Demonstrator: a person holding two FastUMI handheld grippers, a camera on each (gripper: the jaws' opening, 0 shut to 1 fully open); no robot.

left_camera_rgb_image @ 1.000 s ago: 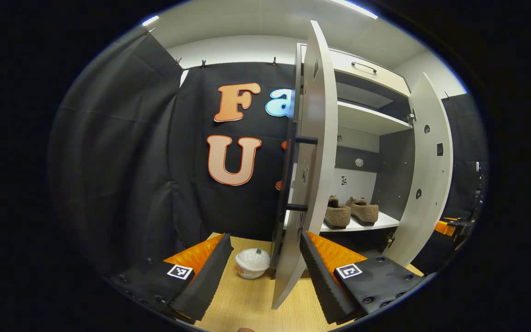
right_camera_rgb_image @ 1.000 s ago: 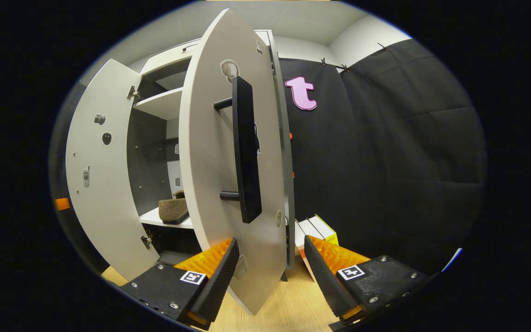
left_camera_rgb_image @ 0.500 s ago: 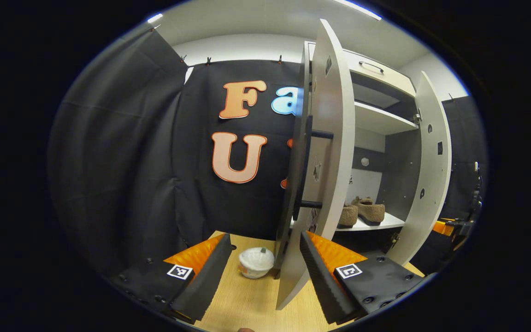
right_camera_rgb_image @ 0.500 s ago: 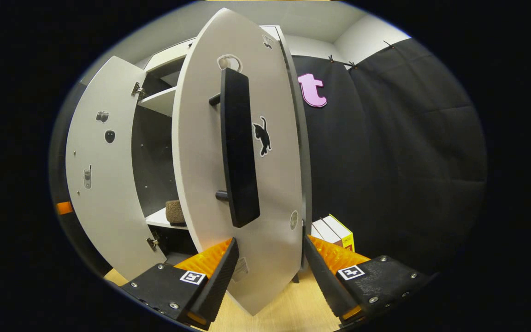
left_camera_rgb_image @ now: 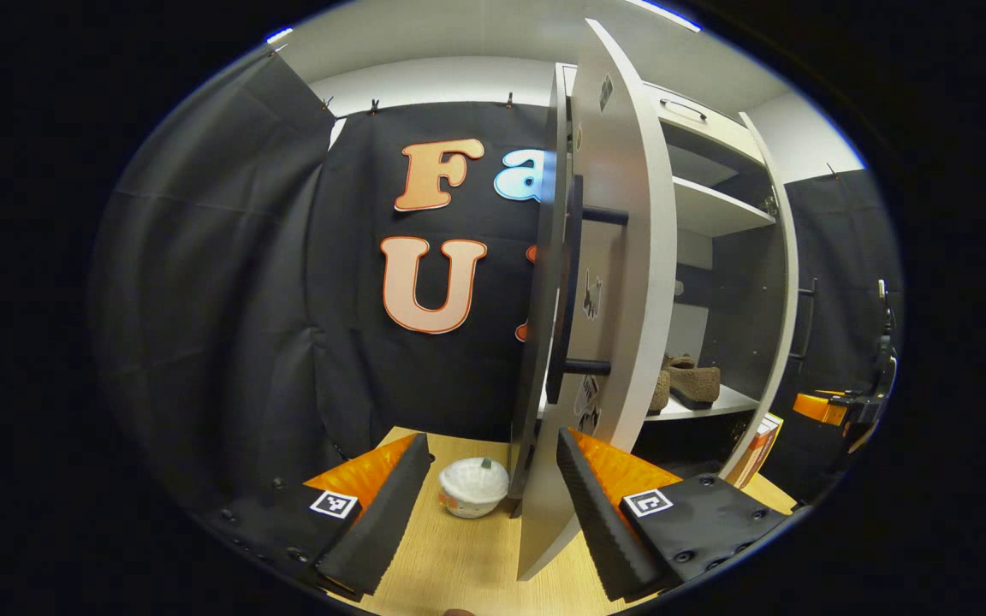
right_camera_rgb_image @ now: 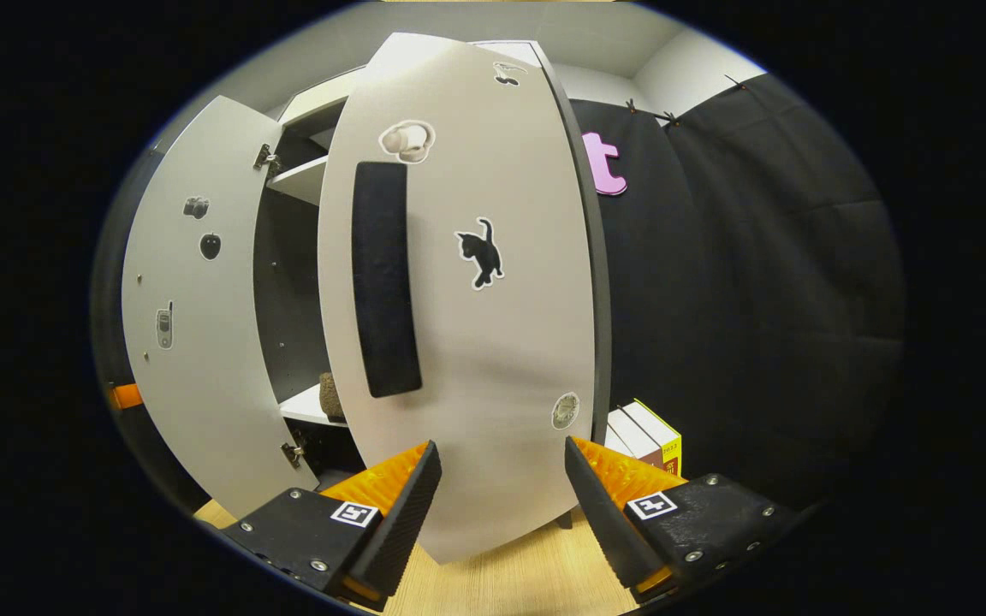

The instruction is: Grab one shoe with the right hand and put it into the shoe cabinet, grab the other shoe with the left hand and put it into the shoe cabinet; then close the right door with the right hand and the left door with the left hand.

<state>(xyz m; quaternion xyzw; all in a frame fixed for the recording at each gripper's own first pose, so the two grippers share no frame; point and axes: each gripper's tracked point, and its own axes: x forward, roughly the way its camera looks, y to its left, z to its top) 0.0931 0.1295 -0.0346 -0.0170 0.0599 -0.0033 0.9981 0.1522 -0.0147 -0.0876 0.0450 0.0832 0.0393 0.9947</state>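
No legible writing shows; the print on the boxes' (right_camera_rgb_image: 649,436) spines is too small to read.

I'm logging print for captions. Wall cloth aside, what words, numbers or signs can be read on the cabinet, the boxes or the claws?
Nothing reads clearly.
Yellow-edged box: small print, too small to read.
Right door: picture stickers such as a cat, no words.
Left door: small picture stickers, no words.
White tub: marks too blurred.
Right claw, left claw: square coded markers, not text.
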